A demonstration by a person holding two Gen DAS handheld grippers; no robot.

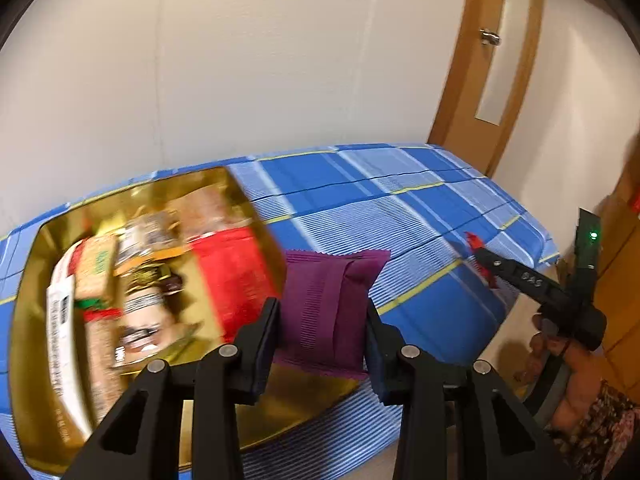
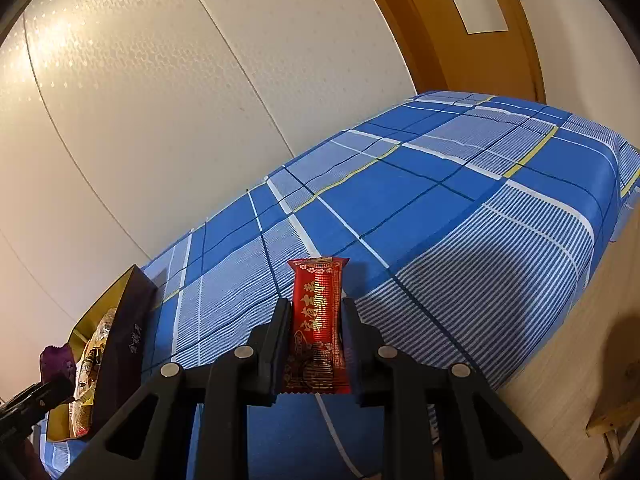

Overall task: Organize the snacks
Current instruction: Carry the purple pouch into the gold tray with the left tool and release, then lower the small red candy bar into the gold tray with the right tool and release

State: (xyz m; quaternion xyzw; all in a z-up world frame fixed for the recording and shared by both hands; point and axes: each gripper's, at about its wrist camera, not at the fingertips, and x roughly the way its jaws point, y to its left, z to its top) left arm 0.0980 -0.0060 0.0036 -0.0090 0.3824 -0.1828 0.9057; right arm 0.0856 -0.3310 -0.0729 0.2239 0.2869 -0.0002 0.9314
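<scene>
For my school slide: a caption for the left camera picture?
Left gripper holds a purple packet beside the gold box.

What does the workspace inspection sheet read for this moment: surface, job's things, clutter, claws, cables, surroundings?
Surface: bed under a blue plaid sheet, flat, mostly bare.
Job's things: gold-lined box on the sheet holds assorted wrapped snacks, blurred; purple packet and red packet each held in a claw.
Clutter: nothing seen.
Claws: left claw shut on the purple packet beside the box; right claw shut on the red packet above the sheet.
Cables: nothing seen.
Surroundings: pale wall behind the bed, wooden door at its far end; a hand with a patterned sleeve grips the right claw's handle.
</scene>
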